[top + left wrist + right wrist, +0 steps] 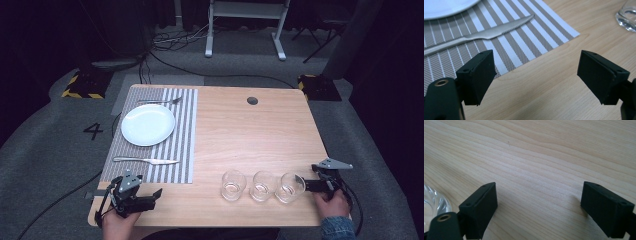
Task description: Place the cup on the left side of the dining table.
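Clear glass: three tumblers stand in a row near the bench's [260,135] near edge, the right glass [291,187] just beside the right gripper [311,185], whose jaws gape with only bare wood between. The left gripper [156,196], jaws apart and empty, hovers near-left, just off the striped placemat [524,37] with its knife [486,33].

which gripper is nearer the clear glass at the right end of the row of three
Right. The right gripper sits just beside that clear glass, jaws open. The left gripper is far off at the table's near left corner, past the other two glasses.
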`<state>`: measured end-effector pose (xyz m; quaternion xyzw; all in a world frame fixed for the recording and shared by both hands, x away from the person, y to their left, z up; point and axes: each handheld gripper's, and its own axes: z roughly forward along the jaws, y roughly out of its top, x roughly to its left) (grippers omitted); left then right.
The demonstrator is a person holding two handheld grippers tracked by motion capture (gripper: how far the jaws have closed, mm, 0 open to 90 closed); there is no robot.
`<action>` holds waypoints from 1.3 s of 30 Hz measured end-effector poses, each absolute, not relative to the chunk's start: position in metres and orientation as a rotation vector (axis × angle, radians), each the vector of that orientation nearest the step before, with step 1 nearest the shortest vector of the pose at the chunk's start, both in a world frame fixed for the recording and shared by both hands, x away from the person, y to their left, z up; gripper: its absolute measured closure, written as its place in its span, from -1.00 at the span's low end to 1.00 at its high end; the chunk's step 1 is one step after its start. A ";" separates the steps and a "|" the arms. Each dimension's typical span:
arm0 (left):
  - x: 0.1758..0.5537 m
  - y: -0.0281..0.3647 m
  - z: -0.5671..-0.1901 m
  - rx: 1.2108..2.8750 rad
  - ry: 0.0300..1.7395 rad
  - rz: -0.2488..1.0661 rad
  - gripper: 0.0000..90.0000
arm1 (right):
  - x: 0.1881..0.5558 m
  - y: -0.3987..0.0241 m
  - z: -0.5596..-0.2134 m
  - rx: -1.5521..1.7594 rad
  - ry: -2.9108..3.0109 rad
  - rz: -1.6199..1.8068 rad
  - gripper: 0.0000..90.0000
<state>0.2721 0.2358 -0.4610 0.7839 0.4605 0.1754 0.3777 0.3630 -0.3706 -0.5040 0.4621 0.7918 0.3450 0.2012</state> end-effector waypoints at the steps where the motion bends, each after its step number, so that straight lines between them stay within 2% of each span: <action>1: 0.271 0.234 -0.453 1.992 1.172 0.463 -0.66 | 0.363 -0.371 -0.504 1.291 2.212 0.964 -0.69; 15: 0.260 0.236 -0.408 1.954 1.131 0.498 -0.65 | 0.363 -0.371 -0.504 1.291 2.211 0.963 -0.69; 24: 0.260 0.231 -0.397 1.885 1.074 0.480 -0.66 | 0.363 -0.371 -0.504 1.291 2.211 0.963 -0.69; 39: 0.285 0.188 -0.390 1.941 0.940 0.438 -0.66 | 0.363 -0.371 -0.504 1.291 2.211 0.963 -0.69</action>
